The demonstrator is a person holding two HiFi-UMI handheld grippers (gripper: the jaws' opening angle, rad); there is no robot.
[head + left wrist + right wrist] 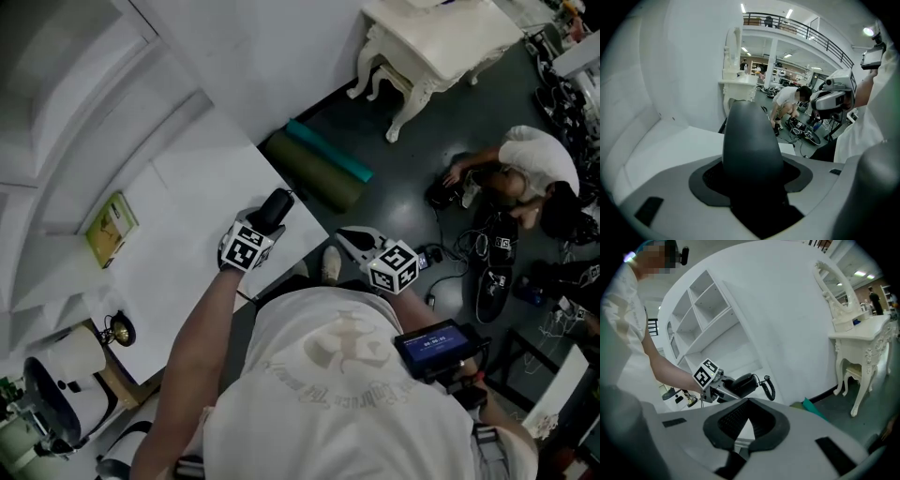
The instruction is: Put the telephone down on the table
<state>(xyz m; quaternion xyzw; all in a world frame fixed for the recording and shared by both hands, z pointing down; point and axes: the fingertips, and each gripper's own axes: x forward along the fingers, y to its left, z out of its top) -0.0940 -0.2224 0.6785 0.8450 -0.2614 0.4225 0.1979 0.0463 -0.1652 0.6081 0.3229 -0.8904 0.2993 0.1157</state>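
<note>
A black telephone handset (276, 207) is clamped in my left gripper (260, 228), held in the air over the front right part of the white table (192, 202). In the left gripper view the handset (751, 140) stands up between the jaws and fills the middle. From the right gripper view the handset (743, 383) trails a black coiled cord (768, 387). My right gripper (348, 237) hangs off the table's corner, above the floor. Its jaws (749, 401) meet at the tips with nothing in them.
A green book (112, 228) lies at the table's left edge and a small gold ornament (119, 330) sits near its front left. A green rolled mat (319, 165) lies on the floor beside the table. Farther off are a white dressing table (436, 42) and a crouching person (527, 169).
</note>
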